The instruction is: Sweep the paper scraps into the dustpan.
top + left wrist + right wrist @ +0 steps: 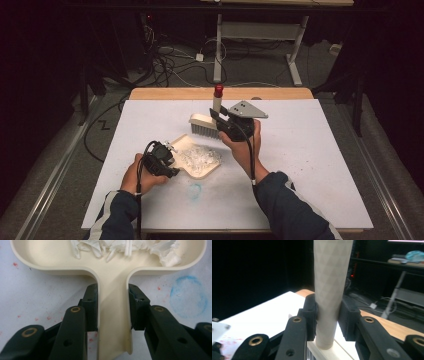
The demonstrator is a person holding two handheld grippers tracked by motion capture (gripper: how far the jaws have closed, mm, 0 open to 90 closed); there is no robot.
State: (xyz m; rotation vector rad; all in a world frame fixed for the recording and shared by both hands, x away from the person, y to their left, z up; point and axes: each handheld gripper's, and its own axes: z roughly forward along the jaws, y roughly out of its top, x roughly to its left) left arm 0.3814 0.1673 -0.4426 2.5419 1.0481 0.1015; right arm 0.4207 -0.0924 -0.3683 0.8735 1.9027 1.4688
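1. No brand, label or writing can be read on any of the things.
2. The left gripper (169, 156) is clamped on the handle of the cream dustpan (200, 170), which lies flat near the table's (310, 150) middle. The handle points to about 10 o'clock in the high view.
3. The dustpan is smooth plastic with rounded corners and holds white paper shreds (199, 157).
4. The right gripper (220, 120) is closed on the brush (205, 125) handle, a faceted, tapering cream cylinder standing upright with a red tip, at 12 o'clock from the dustpan.
5. A faint blue ring mark (195, 190) shows at 6 o'clock from the dustpan.
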